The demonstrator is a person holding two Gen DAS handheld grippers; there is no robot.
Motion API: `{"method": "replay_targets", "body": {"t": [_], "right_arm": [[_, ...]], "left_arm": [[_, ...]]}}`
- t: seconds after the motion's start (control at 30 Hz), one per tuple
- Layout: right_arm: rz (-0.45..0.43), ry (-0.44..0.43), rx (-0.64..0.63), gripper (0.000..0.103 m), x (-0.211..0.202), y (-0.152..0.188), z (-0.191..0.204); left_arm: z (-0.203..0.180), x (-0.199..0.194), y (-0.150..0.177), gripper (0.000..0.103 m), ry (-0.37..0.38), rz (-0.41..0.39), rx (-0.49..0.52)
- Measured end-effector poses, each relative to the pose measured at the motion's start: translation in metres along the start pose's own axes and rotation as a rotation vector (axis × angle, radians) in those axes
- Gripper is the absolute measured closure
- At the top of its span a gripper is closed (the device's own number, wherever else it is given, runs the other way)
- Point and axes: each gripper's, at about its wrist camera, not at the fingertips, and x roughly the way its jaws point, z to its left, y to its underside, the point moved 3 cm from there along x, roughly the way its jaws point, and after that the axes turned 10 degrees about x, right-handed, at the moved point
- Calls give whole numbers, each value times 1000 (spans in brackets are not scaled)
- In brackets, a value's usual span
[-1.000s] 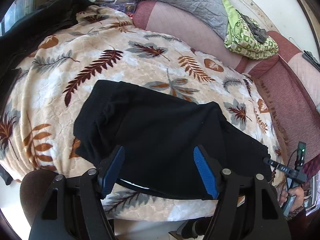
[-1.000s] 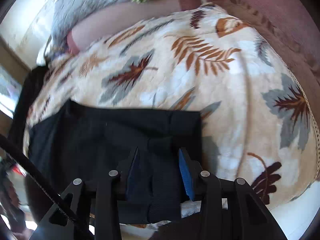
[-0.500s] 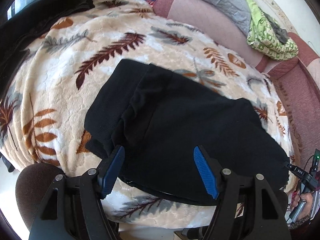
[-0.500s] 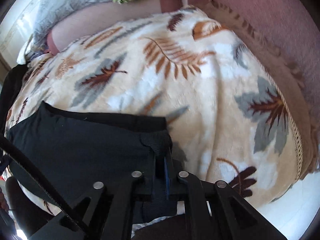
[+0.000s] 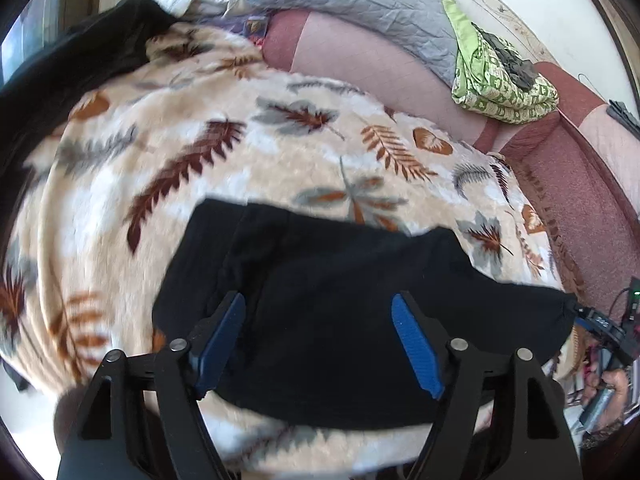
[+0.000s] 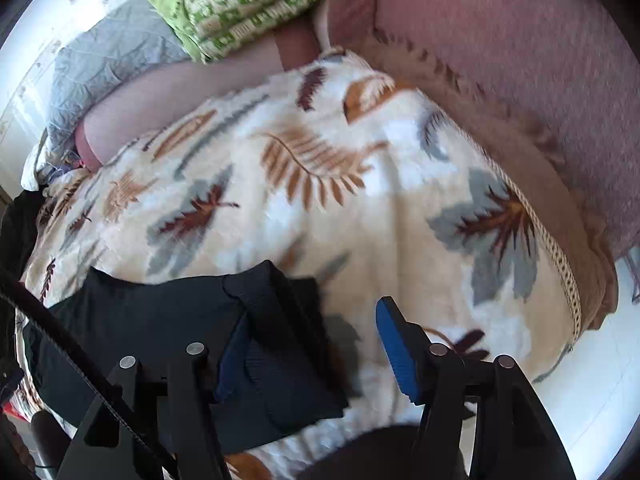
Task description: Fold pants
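Pants (image 6: 168, 320) corner released, blanket (image 6: 360, 208) beyond.

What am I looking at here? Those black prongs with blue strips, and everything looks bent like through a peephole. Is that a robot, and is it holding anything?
No robot: a person carries a two-finger gripper in each hand, each with a wide-angle camera looking along its fingers, hence the bending. One picture is from the left gripper, one from the right gripper. The blue strips are the finger pads. Below them, black pants, already folded into a compact shape, lie on a leaf-patterned blanket spread over a pink sofa. A green patterned cloth sits on the sofa back. Both grippers' jaws are opening; neither holds anything, though the right one's left pad is beside the pants' edge.
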Motion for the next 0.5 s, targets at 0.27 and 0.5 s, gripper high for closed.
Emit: {"method": "replay_targets", "body": {"t": [0.27,0.5], "right_arm": [[-7,257,-230,37,13,15,40],[-31,39,-152,36,-15,11,69]], "left_arm": [[65,71,-12,28,-62,9,-119],[67,87,-10,24,-102,-14,-41]]}}
